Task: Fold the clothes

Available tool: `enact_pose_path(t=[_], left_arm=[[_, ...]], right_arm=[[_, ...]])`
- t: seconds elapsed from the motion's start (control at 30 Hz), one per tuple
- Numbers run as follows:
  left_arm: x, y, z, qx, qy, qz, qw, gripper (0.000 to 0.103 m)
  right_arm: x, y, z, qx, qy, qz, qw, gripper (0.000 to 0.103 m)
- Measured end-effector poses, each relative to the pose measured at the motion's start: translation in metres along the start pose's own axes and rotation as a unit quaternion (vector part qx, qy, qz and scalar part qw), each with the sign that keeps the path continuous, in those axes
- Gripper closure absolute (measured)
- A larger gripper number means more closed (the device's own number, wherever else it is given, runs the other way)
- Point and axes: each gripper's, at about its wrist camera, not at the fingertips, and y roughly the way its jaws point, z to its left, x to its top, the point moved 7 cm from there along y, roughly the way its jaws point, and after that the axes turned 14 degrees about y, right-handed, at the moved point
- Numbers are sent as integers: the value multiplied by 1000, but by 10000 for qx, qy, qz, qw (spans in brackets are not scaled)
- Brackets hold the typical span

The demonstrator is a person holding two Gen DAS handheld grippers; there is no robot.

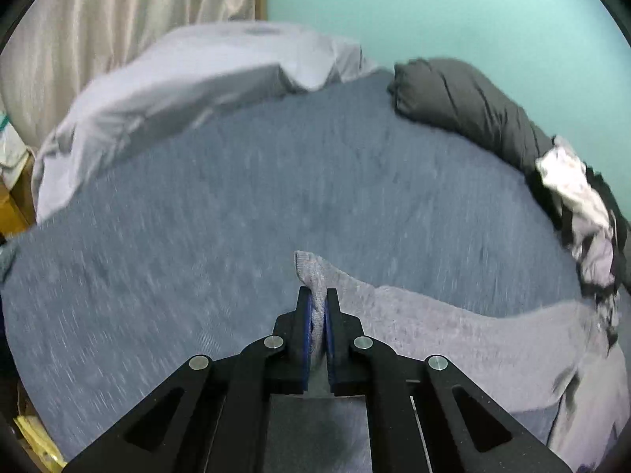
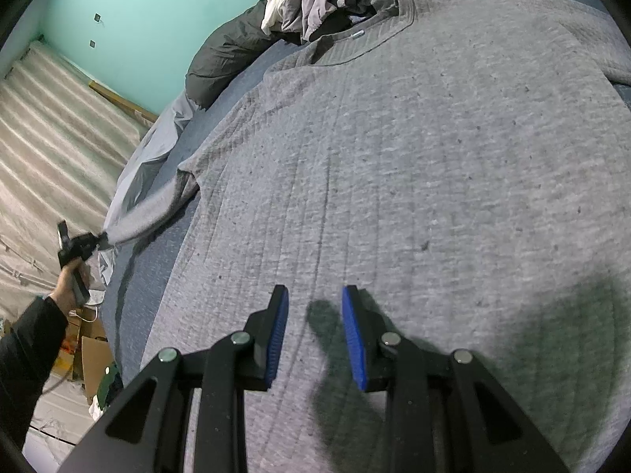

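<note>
The left hand-held gripper (image 1: 318, 295) is clamped on the cuff of the grey sweater's (image 2: 394, 157) sleeve (image 1: 434, 315), lifted off the bed (image 1: 197, 236). The right hand-held gripper (image 2: 315, 303) hangs part-open and empty over the sweater's body, which lies flat and unfolded; every fold remains.

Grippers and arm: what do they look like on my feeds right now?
Both the left gripper and right gripper have black angular linkage arms with round silver pivot pins and ribbed blue finger pads. The left arm wears a black sleeve.
</note>
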Motion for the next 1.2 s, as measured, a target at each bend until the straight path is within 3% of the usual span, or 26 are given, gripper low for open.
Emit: enact_pose_path(t=[0.23, 0.47, 0.57, 0.67, 0.73, 0.9, 0.97, 1.07, 1.2], left_arm=[[44, 19, 15, 221, -25, -91, 9997, 97], [27, 65, 22, 274, -238, 484, 9982, 93], [14, 60, 29, 320, -454, 489, 9973, 77], [3, 52, 17, 98, -428, 522, 9977, 73], [-1, 52, -6, -269, -303, 588, 9974, 72], [-12, 52, -123, -1297, 354, 796, 9877, 69], [-18, 50, -186, -1806, 593, 863, 9780, 69], [-29, 46, -266, -2261, 995, 947, 9644, 69], [-53, 45, -349, -2569, 1511, 1010, 9492, 69]], right_arm=[[0, 5, -3, -63, 0, 27, 10000, 75], [1, 6, -2, -101, -5, 8, 9999, 75], [1, 6, -1, -111, -14, 11, 9999, 75], [0, 4, 1, -95, -21, -1, 10000, 75], [0, 3, 1, -70, -9, -17, 10000, 75], [-1, 0, 5, -32, -34, -39, 10000, 75], [-1, -1, 6, -37, -62, -54, 10000, 75], [0, -4, 7, 26, -47, -62, 10000, 75], [3, -7, 8, 90, 5, -87, 9999, 75]])
